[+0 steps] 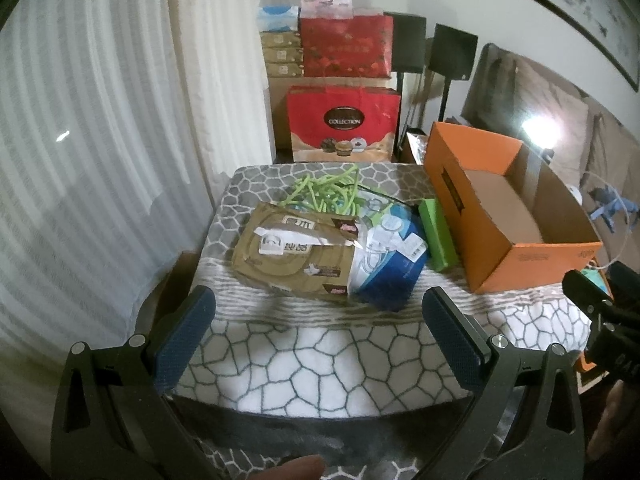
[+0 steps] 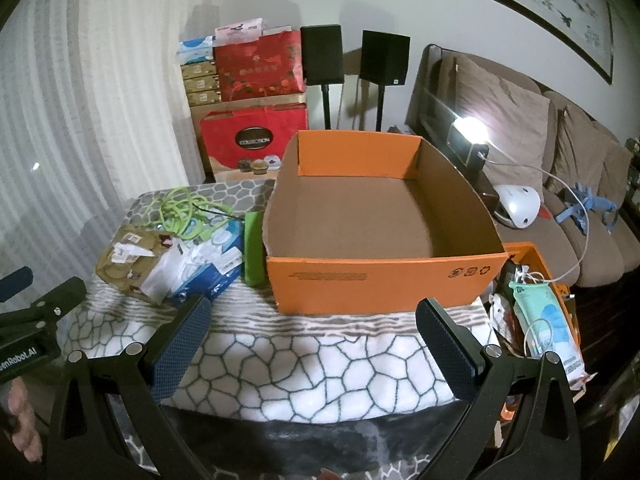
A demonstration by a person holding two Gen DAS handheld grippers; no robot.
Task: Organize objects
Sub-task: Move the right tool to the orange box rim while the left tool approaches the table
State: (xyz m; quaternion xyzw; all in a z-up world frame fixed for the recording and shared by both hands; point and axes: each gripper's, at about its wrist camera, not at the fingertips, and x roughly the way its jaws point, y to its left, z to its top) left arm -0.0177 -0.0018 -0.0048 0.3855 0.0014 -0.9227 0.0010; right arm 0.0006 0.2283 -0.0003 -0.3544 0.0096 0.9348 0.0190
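An empty orange cardboard box (image 2: 384, 276) stands open on the patterned table cover (image 2: 304, 360); it also shows in the left wrist view (image 1: 532, 256). Left of it lie a green box (image 1: 438, 232), a blue-and-white package (image 1: 394, 264), a brown taped package (image 1: 296, 256) and a green cord (image 1: 324, 192). These show in the right wrist view too: green box (image 2: 254, 250), blue package (image 2: 208, 264), brown package (image 2: 128, 260), cord (image 2: 188, 208). My left gripper (image 1: 320, 320) is open and empty, short of the pile. My right gripper (image 2: 314, 328) is open and empty, before the orange box.
Red gift bags and stacked boxes (image 1: 344, 120) stand behind the table by the curtain. Two black speakers on stands (image 2: 352, 56) are at the back. A sofa (image 2: 560, 168) is on the right. A smaller orange bin with packets (image 2: 544, 308) sits right of the table.
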